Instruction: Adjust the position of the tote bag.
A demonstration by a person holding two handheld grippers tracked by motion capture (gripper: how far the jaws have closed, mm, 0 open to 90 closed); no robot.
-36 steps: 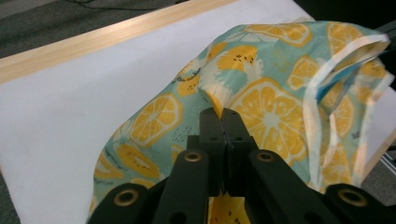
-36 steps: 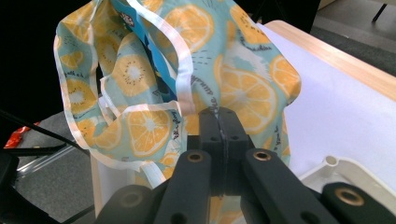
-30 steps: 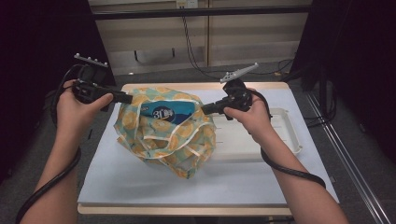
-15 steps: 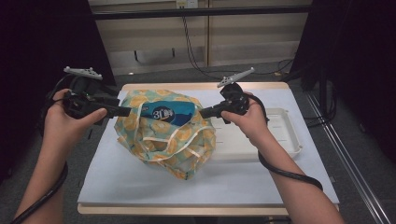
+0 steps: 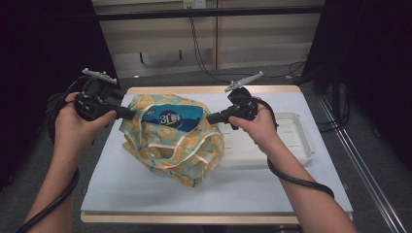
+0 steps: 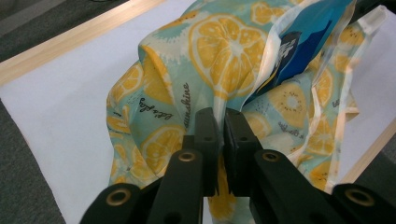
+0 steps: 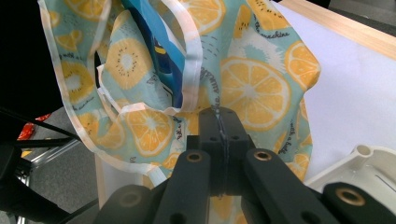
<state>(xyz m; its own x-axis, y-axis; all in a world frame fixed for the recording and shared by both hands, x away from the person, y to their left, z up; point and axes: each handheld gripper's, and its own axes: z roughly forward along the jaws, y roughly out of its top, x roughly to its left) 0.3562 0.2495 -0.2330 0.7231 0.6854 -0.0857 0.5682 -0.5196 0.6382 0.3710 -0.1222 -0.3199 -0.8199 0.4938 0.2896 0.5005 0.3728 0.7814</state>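
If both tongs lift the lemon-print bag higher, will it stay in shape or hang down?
The lemon-print bag is thin cloth with deep folds, so it would probably sag between the left tongs and the right tongs. The blue package inside looks bulky, so it may shift or slide toward the opening.

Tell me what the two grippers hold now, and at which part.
Both hold the lemon-print bag. The left gripper is shut on the cloth at one side of its opening, the right gripper on the cloth at the opposite side.
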